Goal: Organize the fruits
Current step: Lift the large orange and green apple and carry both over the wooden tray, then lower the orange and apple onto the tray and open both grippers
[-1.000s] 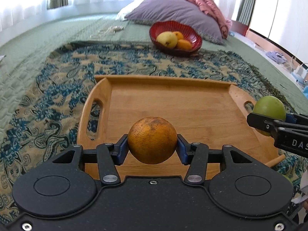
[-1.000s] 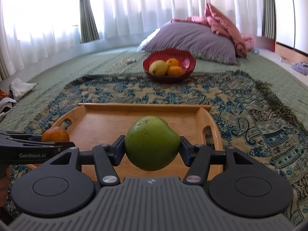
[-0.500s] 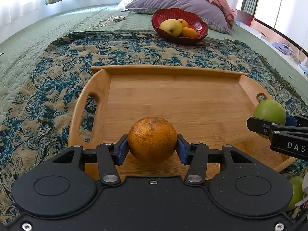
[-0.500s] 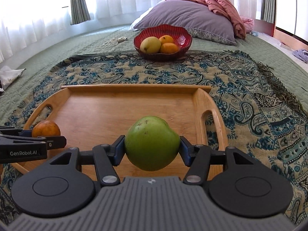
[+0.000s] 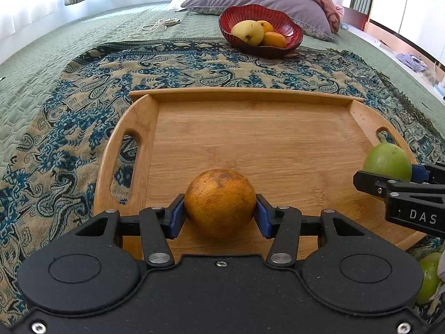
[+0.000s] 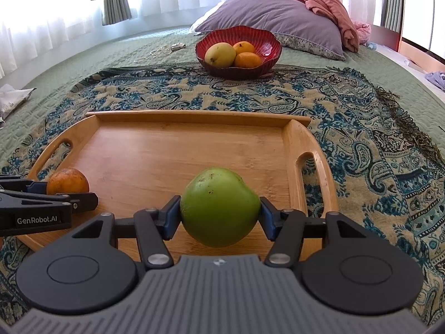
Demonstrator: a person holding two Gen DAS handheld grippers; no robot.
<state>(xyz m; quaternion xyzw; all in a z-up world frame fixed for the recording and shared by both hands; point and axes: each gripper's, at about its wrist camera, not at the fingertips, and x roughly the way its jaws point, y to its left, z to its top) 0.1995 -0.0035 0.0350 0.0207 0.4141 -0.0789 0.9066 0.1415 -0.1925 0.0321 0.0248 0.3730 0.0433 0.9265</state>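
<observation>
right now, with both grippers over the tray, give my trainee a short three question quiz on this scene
1. True or false: the left gripper is shut on the orange.
2. What does the right gripper hold? A) a yellow fruit B) a green apple C) nothing
3. Fill in: the red bowl sits beyond the wooden ____.

Key
1. True; its pads press both sides of the orange.
2. B, the green apple.
3. Tray; the bowl holds a yellow fruit and two small oranges.
</observation>
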